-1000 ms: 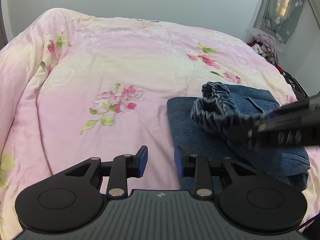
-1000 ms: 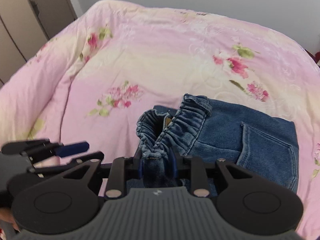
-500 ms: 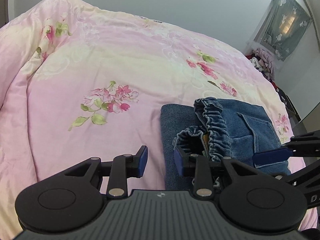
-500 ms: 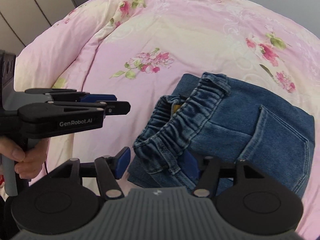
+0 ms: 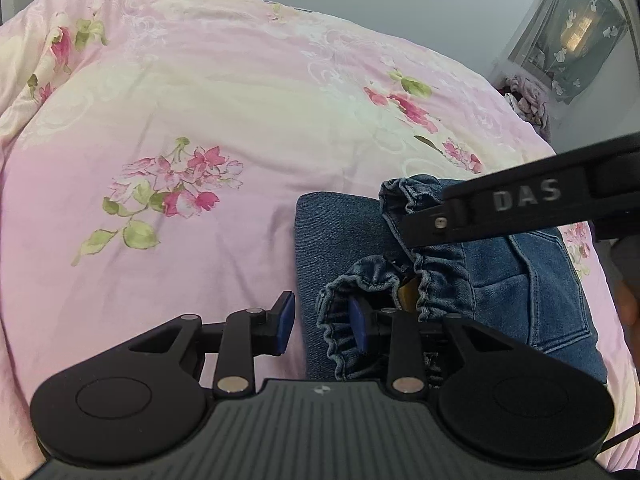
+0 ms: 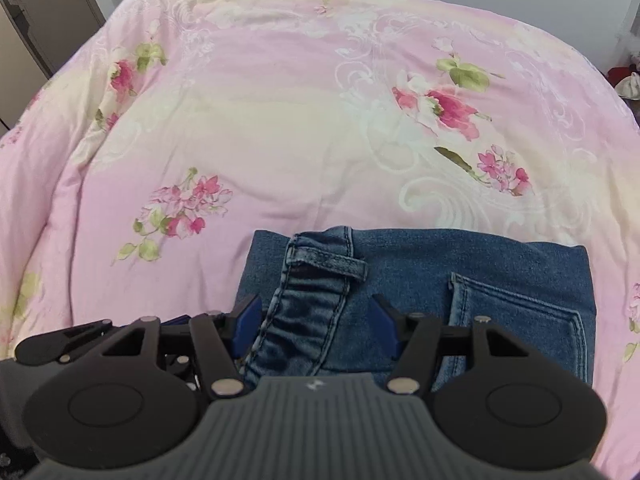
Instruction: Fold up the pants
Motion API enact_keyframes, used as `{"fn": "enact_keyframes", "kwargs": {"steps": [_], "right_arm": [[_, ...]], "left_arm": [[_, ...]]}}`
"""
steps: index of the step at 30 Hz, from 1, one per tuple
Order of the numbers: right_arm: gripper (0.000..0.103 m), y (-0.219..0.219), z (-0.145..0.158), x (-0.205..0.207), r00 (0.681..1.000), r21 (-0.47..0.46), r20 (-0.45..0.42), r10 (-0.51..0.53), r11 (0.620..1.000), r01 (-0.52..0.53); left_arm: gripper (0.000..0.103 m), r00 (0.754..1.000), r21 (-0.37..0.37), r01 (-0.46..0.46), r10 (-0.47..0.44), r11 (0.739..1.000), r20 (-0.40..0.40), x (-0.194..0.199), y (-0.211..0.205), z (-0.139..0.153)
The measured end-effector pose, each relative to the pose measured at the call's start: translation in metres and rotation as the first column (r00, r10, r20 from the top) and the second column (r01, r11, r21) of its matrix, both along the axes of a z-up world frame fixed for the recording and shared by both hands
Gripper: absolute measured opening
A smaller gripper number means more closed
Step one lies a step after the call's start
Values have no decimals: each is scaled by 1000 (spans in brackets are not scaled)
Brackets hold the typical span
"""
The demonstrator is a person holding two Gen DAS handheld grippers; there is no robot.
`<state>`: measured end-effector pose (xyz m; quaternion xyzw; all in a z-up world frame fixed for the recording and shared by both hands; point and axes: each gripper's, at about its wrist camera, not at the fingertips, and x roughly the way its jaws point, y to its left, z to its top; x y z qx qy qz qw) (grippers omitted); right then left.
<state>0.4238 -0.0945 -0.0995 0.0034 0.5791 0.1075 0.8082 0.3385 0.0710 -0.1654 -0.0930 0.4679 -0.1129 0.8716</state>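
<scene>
Straddling the gathered waistband (image 6: 304, 320), the right gripper (image 6: 316, 322) has its blue-padded fingers (image 6: 246, 318) spread apart with denim lying loose between them, gripping nothing. From this camera the elastic band runs straight away from the fingers, ending at a belt loop (image 6: 332, 266), so its long axis lines up with the gripper's reach and closing would pinch it across its width.

The left gripper (image 5: 320, 318) is also spread. One finger (image 5: 285, 316) hovers over the bedspread just off the pants' edge, while the other pad (image 5: 357, 320) sits at the mouth of the ruffled waistband opening (image 5: 360, 288); whether it touches cloth is hard to tell. The denim therefore lies to the right of this gripper's centre line, so it would need to shift that way to catch the band.

The pants (image 6: 460, 280) are already folded into a compact stack with a back pocket (image 6: 516, 320) facing up. They lie on the pink flowered bedspread (image 6: 280, 120) near the bed's closest edge and toward its right side, leaving most of the bed bare beyond them. In the left view the right gripper's black arm (image 5: 520, 204) crosses over the top of the stack.

The right gripper looks nearer to a usable hold; the waistband seems to be the last loose part left to tidy.
</scene>
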Motion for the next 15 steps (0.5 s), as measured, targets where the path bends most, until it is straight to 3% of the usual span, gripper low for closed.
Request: {"fn": "enact_keyframes", "kwargs": {"steps": [5, 8, 11, 15], "right_arm": [[63, 21, -33, 10, 1000, -136, -3, 29, 990, -29], [65, 22, -43, 10, 999, -156, 9, 53, 986, -51], [47, 22, -41, 6, 995, -171, 23, 100, 981, -95], [39, 8, -27, -2, 989, -125, 28, 144, 982, -139]], "left_arm": [[36, 1000, 2, 8, -8, 1000, 3, 1, -3, -8], [36, 1000, -11, 1, -1, 1000, 0, 2, -1, -12], [36, 1000, -32, -9, 9, 999, 2, 1, 1, -13], [36, 1000, -38, -11, 11, 999, 8, 0, -2, -11]]}}
